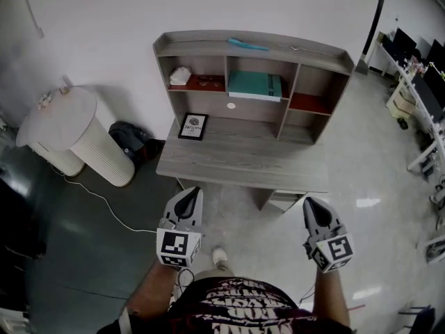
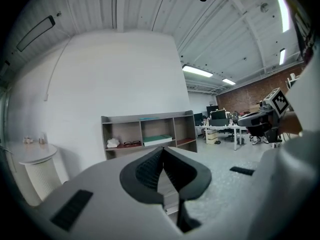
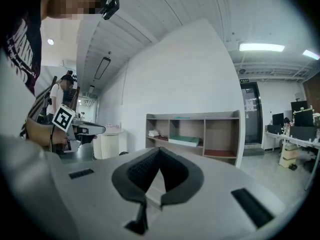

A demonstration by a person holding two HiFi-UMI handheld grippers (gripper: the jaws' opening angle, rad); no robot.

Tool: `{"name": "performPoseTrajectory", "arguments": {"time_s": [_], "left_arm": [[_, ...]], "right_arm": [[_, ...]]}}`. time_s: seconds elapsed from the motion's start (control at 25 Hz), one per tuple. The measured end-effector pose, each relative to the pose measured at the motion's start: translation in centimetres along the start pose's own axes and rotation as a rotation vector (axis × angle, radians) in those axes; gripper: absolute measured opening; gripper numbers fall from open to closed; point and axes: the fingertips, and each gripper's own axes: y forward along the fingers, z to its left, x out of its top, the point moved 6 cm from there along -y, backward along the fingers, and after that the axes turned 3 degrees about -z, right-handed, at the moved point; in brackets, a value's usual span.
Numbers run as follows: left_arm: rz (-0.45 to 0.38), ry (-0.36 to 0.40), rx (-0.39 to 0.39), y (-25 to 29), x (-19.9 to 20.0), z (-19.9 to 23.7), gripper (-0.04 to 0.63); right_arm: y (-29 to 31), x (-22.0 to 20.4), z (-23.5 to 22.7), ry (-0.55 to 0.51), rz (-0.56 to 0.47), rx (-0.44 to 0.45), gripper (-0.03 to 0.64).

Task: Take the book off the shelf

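A teal book lies flat in the middle compartment of the grey shelf unit on the desk, also seen as the book and the book in the two gripper views. My left gripper and right gripper hang side by side in front of the desk's near edge, well short of the shelf. Both point toward the desk. Each pair of jaws is shut with the tips touching and nothing between them, as the left gripper and right gripper views show.
A framed card stands on the grey desk. A white object and glasses sit in the left compartment; a teal item lies on top. A white round bin and dark bag stand left. Office desks line the right.
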Motion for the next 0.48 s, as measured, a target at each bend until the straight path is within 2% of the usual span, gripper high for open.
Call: {"name": "performPoseTrajectory", "arguments": {"time_s": [0.48], "left_arm": [[-0.016,-0.008,-0.047,8.0,-0.6,9.0,0.006]], "right_arm": [[12.2,1.6,0.2,-0.006,0.000,-0.017,0.005]]}}
